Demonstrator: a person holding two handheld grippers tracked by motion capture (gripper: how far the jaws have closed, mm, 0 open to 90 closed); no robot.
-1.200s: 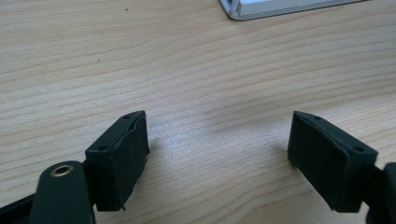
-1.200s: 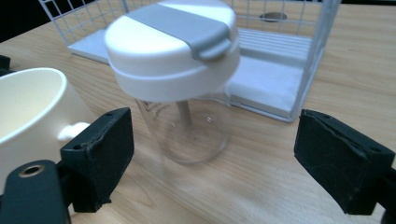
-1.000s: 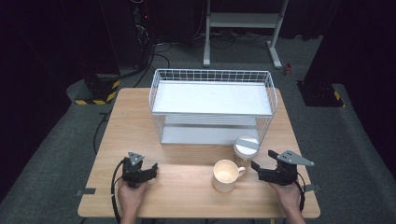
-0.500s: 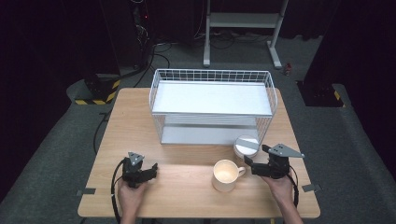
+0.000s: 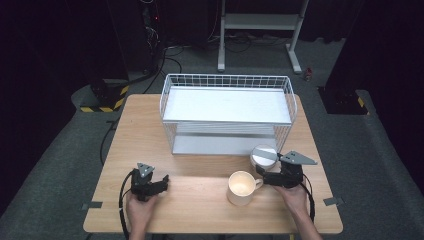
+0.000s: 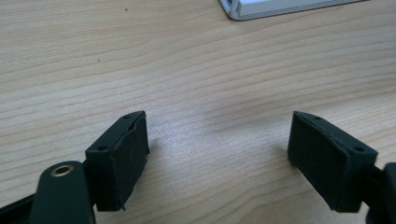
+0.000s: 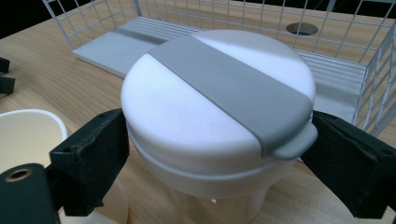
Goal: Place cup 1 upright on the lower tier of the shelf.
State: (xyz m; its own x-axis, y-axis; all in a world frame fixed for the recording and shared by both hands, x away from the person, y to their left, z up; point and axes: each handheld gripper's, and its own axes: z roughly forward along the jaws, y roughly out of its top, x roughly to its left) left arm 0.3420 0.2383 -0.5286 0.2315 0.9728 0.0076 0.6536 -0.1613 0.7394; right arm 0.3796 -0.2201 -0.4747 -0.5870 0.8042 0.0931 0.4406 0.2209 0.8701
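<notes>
Tongs on the right (image 5: pixel 264 174) have their jaws set on either side of a white lidded jar (image 5: pixel 263 156), one black pad at each flank of it just under the lid; in the right gripper view (image 7: pixel 217 158) the pads sit right against the jar's wall or a hair off it, and I cannot tell whether they are pressing yet. The jar (image 7: pixel 217 116) stands upright on the wooden surface (image 5: pixel 200 200), just in front of the near right corner of a white wire basket (image 5: pixel 289 107), and its lid carries a broad grey strap (image 7: pixel 233 88) that runs across the top and ends in a small tab at the rim nearest the right-hand pad. Just beside the jar, toward the person, is a cream mug (image 5: pixel 240 187), empty and upright, its handle pointing at the right tongs; its rim (image 7: pixel 32 135) shows at the lower left of the right gripper view. The wire basket (image 7: pixel 364 74) holds a flat white tray, and a second tier lies below it. Over on the left side, well apart from the jar and mug, the left tongs (image 5: pixel 161 181) rest low over bare wood in the person's hand (image 5: pixel 140 210), jaws standing wide with nothing between them (image 6: pixel 217 154), only wood grain showing in the gap.
</notes>
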